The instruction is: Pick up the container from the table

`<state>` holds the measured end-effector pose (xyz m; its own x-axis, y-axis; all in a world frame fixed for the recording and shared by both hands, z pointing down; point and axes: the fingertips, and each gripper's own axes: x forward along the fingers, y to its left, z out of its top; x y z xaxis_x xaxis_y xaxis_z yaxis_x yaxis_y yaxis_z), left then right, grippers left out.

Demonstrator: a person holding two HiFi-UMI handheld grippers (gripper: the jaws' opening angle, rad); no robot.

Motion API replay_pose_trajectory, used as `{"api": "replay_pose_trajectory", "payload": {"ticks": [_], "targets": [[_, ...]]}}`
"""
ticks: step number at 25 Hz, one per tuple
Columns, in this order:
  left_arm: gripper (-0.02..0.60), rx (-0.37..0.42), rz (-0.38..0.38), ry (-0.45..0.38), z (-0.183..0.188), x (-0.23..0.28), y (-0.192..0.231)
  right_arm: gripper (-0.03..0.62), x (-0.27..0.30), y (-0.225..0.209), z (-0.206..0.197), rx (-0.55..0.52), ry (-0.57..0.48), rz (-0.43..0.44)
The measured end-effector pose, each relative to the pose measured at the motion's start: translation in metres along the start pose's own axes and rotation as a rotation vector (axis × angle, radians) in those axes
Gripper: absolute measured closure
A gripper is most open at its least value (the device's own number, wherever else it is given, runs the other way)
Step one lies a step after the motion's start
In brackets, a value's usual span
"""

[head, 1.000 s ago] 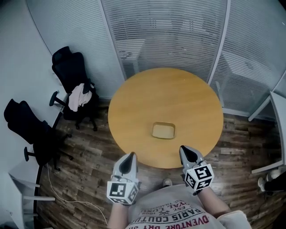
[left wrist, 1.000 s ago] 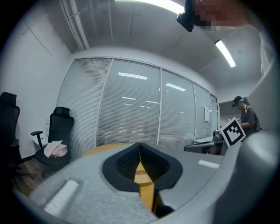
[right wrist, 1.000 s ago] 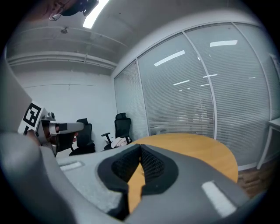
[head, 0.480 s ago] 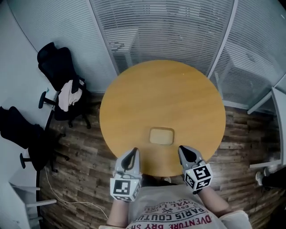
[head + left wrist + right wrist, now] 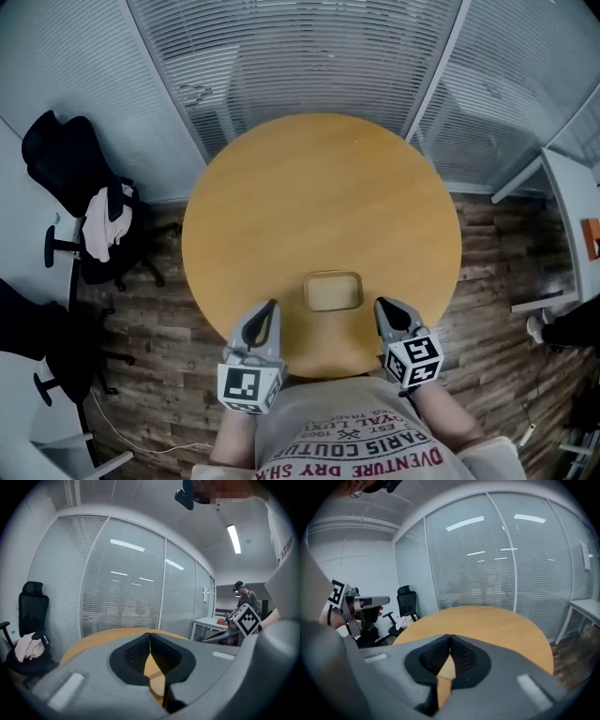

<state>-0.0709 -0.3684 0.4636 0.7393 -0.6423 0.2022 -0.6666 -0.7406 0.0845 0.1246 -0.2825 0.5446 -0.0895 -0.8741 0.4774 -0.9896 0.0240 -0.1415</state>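
A shallow tan rectangular container (image 5: 333,291) lies on the round wooden table (image 5: 319,187), close to its near edge. My left gripper (image 5: 272,306) hovers over the table edge just left of the container, with its jaws shut and nothing in them. My right gripper (image 5: 380,303) sits just right of the container, also shut and holding nothing. In the left gripper view the left gripper (image 5: 150,635) has its pads together, and the tabletop (image 5: 112,634) shows beyond. The right gripper (image 5: 450,637) looks the same in its own view. Both gripper views hide the container.
Two black office chairs stand on the wood floor at left, one (image 5: 75,169) with a light garment on it, the other (image 5: 33,328) nearer. Glass walls with blinds (image 5: 309,56) curve behind the table. A white desk (image 5: 574,202) is at right. A person (image 5: 243,597) stands far off.
The view has closed in on the table. Both grippers have come forward over its near edge and now flank the container. Both stayed shut.
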Motion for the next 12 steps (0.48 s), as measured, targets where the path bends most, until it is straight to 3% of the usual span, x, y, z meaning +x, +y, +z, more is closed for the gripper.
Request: {"api": "replay_pose_trajectory", "payload": {"ticks": [6,8,12], "targets": [[0.572,0.025,-0.082,0.000,-0.009,0.031,0.007,0.591,0.052,-0.020,-0.033,0.019,0.103,-0.082],[0.574,0.039,-0.097,-0.001,-0.015,0.040,0.010,0.535,0.070,-0.025,-0.045,0.021,0.146,-0.096],[0.574,0.031,-0.103,0.000,-0.022,0.050,0.021,0.523,0.097,-0.036,-0.074,0.021,0.273,-0.114]]}}
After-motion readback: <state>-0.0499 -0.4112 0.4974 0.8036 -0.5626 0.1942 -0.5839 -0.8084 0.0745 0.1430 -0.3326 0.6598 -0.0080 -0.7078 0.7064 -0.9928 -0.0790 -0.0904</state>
